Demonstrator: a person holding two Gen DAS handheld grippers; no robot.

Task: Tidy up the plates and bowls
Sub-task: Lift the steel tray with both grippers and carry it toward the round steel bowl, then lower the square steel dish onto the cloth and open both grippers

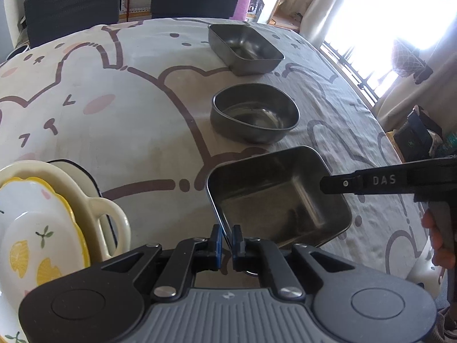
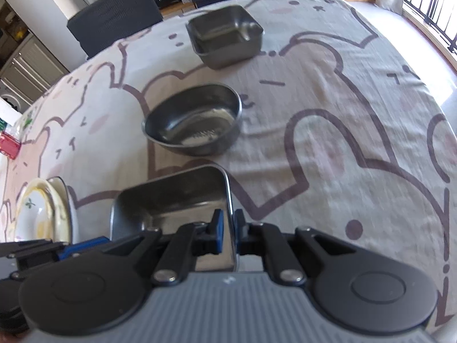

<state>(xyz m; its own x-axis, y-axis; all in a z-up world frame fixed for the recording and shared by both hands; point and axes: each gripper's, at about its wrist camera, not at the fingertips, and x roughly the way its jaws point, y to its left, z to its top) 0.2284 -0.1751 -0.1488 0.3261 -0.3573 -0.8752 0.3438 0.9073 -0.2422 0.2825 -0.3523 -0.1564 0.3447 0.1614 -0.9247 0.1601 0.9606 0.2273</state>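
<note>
Plates sat stacked at the desk edge; both grippers, left gripper and right gripper, clamped one square tin; two steel bowls waited.

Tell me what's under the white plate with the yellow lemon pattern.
The white lemon-patterned plate sits in a cream ceramic dish with a loop handle, which rests on a white dark-rimmed plate. Anything lower in the stack is covered.

hand-held gripper pinching steel tray rim
</note>
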